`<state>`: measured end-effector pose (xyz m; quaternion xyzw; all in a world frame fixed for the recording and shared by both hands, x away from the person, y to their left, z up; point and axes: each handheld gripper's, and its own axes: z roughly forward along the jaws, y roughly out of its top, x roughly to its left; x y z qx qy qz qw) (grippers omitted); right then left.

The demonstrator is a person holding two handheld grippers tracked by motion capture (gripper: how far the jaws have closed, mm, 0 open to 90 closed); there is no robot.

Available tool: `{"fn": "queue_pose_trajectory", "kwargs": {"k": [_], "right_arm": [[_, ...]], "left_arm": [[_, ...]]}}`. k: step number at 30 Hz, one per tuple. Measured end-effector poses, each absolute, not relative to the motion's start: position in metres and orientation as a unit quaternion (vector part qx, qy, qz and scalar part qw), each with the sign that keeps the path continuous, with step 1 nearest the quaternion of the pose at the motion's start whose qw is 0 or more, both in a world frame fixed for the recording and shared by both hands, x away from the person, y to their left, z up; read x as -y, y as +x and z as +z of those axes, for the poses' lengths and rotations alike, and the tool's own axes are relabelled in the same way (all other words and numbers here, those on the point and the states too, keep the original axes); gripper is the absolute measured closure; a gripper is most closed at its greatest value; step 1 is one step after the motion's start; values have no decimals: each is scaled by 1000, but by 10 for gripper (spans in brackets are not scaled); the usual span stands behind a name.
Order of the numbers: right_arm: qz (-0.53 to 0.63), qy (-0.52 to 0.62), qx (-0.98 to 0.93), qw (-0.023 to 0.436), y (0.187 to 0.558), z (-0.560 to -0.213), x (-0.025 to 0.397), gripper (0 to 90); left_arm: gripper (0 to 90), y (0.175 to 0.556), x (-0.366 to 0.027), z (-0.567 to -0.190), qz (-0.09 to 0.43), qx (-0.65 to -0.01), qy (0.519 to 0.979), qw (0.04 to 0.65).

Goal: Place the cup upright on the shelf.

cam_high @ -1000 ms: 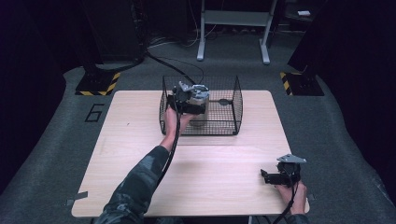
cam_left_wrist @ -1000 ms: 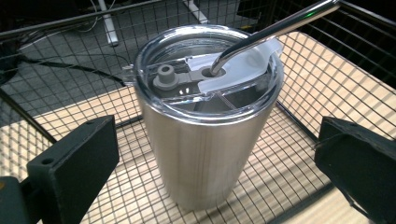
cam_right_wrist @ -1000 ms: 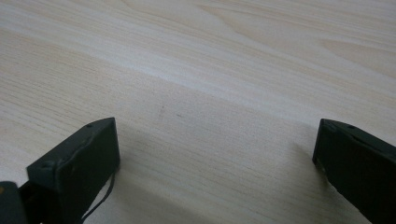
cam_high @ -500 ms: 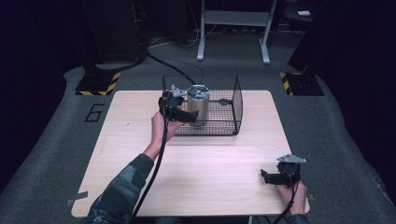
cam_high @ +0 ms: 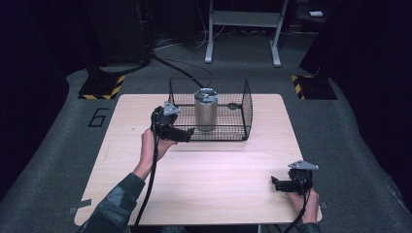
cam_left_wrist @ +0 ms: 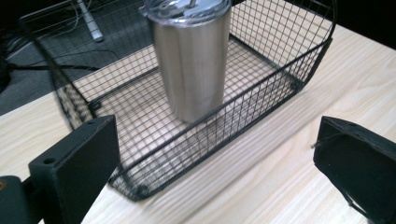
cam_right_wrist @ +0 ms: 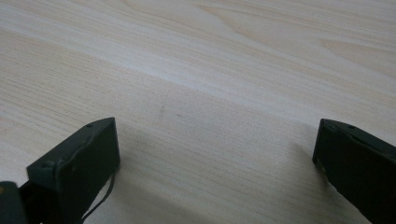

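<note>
A steel tumbler (cam_high: pixel 206 109) with a clear lid stands upright inside a black wire basket (cam_high: pixel 241 127) at the back middle of the wooden table. In the left gripper view the tumbler (cam_left_wrist: pixel 194 60) rises from the basket (cam_left_wrist: pixel 261 93) floor. My left gripper (cam_high: pixel 187 135) hangs open just outside the basket's front left corner, its jaws apart with nothing between them (cam_left_wrist: pixel 215 172). My right gripper (cam_high: pixel 275 183) rests low at the table's front right, open, its jaws wide over bare wood (cam_right_wrist: pixel 215 158).
The light wooden table (cam_high: pixel 218 170) stands on grey carpet. A white metal stand (cam_high: pixel 243 29) and cables lie beyond the far edge. Yellow-black striped plates (cam_high: pixel 102 86) sit on the floor at both back corners.
My left gripper has let go of the tumbler, which now stands in the basket, and has drawn back toward the left and out over the basket's front. The right gripper has stayed put.
</note>
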<state>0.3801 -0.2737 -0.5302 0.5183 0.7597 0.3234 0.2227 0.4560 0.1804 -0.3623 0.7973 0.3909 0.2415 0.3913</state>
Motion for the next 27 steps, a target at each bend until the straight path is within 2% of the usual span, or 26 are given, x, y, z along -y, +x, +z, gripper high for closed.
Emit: {"fn": "queue_pose_trajectory", "kwargs": {"k": [11,27], "right_arm": [[323,519,-760,222,380,-530,274,1],[323,519,-760,222,380,-530,274,2]], "left_arm": [[2,425,-220,-374,241,-404,792,390],[1,394,-278,-425,236,-462,776,359]]}}
